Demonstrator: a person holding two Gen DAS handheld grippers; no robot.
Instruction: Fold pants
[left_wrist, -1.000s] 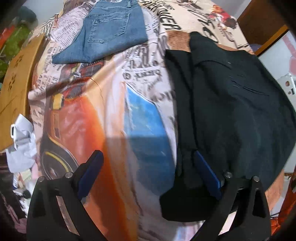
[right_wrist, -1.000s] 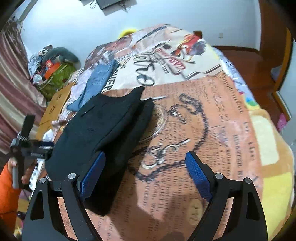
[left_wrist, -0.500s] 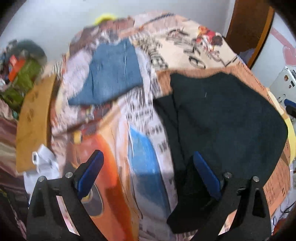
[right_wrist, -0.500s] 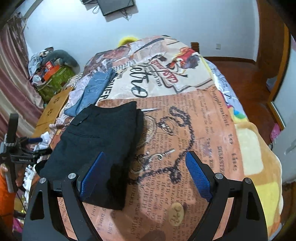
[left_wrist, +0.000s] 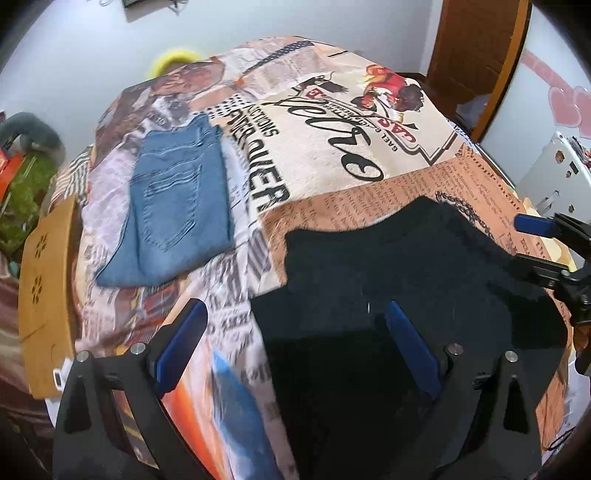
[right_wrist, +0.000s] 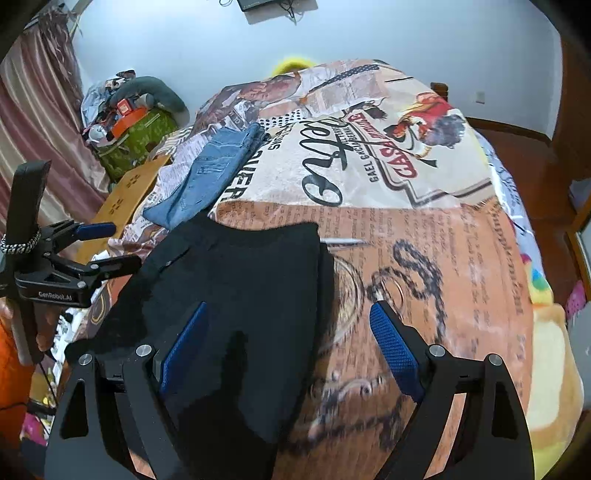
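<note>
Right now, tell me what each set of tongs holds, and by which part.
Nothing. The left tongs and right tongs are both open above the folded black pants.

A bed under a newspaper-print blanket is filling the room. Pale blue walls are rising behind it, a pink curtain is hanging at one side, and a wooden door is standing beyond the far corner, above reddish floorboards.
</note>
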